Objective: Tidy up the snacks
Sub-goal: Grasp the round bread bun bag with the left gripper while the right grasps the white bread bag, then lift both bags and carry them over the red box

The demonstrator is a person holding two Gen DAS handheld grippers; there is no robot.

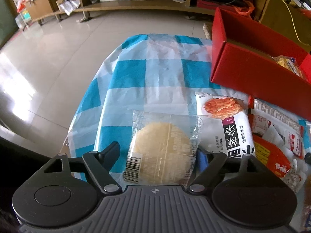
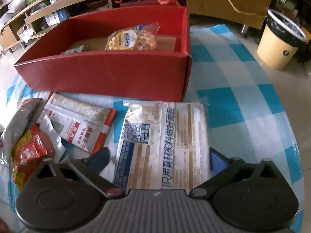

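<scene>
Bracketing two packets on the table (image 2: 243,101), draped in a blue-and-white checked plastic cloth. Red cardboard box (image 2: 108,73), open-topped, holds a clear bag of yellow lattice biscuits (image 2: 134,37). White printed bread packet (image 2: 165,141) lies flat between the spread-open right gripper (image 2: 158,157); clear-wrapped round pale cake (image 1: 163,149) between the open left gripper (image 1: 157,155). Advice: centre the pads on each packet's edges, close gently. Room: tiled floor, wooden shelving, cream bin (image 2: 279,44).

We log: box (image 2: 108,73) at table's (image 2: 243,104) far side | pastry pack (image 2: 134,38) inside box | flat bread packet (image 2: 165,141) before box | snack heap (image 2: 58,132) left of packet.
</scene>
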